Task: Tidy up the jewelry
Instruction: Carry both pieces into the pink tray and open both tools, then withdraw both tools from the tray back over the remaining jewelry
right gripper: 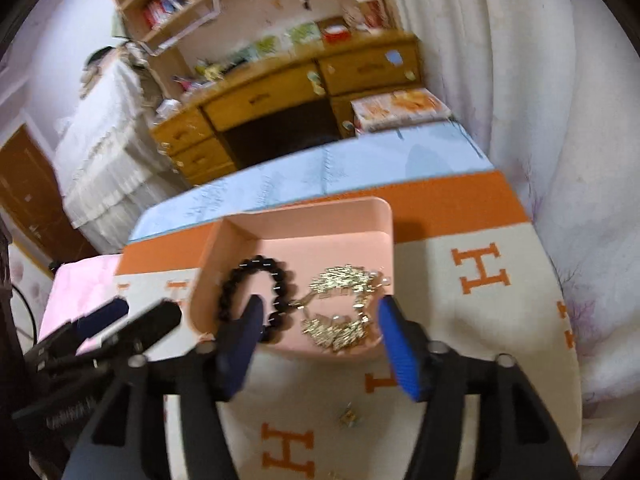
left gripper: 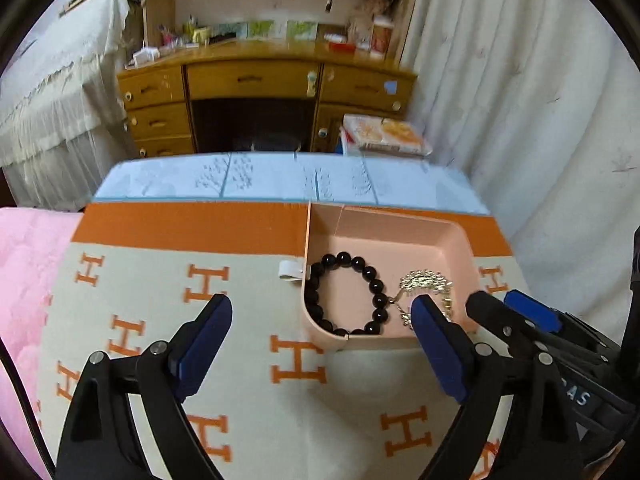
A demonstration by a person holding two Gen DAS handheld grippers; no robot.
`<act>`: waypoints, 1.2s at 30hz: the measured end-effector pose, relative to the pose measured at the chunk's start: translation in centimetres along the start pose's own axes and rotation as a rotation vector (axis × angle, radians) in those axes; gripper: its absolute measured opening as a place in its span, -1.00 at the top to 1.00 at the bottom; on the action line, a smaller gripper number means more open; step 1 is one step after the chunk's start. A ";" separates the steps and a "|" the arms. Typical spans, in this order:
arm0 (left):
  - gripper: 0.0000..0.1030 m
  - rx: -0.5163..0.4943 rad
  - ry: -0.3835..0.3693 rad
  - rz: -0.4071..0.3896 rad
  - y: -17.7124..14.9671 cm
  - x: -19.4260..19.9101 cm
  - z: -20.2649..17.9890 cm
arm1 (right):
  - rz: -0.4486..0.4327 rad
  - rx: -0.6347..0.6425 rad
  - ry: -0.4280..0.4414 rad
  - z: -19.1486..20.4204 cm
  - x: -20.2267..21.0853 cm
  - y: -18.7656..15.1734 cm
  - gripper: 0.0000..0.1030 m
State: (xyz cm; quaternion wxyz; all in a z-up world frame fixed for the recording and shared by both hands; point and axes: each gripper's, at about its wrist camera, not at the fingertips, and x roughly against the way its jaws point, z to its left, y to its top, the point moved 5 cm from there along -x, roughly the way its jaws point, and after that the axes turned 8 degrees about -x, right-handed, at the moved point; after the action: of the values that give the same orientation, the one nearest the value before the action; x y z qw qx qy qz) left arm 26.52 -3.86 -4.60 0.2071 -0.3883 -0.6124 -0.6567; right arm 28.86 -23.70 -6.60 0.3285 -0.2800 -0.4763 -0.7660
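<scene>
Both grippers are standing with their jaws apart and nothing between the pads. Left gripper (left gripper: 322,310) is hovering over the cream blanket with orange H letters (left gripper: 240,360); its left blue pad is sitting above bare blanket, and its right blue pad is overlapping the near edge of the pink tray (left gripper: 400,232) in the left wrist view. Right gripper (right gripper: 320,316) is pointing at the same tray from its near side, its pads framing the tray's contents without pressing on either item.

Pink tray is lying on the blanket, close to the orange border strip. Two pieces of jewelry are resting inside it. Black bead bracelet (left gripper: 344,292) is lying flat in a ring on the tray floor, toward the tray's left wall. Gold chain (left gripper: 426,284) is lying in a loose heap just beside the bracelet, to its right, and one strand is touching the beads. Right wrist view is showing the same arrangement, though blurred.

One small gold piece (right gripper: 349,416) is lying on the blanket outside the tray, below the right gripper's pads; its kind cannot be told. A white tab (left gripper: 290,270) is sticking out beside the tray's left wall.

Beyond the blanket, a pale blue sheet (left gripper: 280,180) is covering the surface, and a wooden desk (left gripper: 260,80) is standing further back beside a white curtain (left gripper: 520,120).
</scene>
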 end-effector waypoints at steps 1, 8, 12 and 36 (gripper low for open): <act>-0.74 0.007 -0.004 -0.010 -0.1 0.7 0.2 | -0.013 0.008 0.003 0.2 0.8 -0.2 -0.29; -0.74 -0.018 0.020 -0.017 -2.0 5.8 1.7 | -0.098 0.117 -0.067 2.2 6.2 -1.7 -0.29; -0.74 -0.022 0.033 0.005 -4.4 7.9 2.5 | -0.077 0.176 -0.120 2.8 7.7 -3.1 -0.29; -0.74 0.066 0.004 -0.203 -17.1 17.6 5.9 | -0.283 0.276 0.011 6.6 16.9 -14.1 -0.29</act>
State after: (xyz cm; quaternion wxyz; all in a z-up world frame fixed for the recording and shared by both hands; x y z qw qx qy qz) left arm 4.43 8.21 -2.48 0.1535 -0.3159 -0.6696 -0.6544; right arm 8.18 -16.98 0.79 0.2554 -0.1585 -0.6096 -0.7335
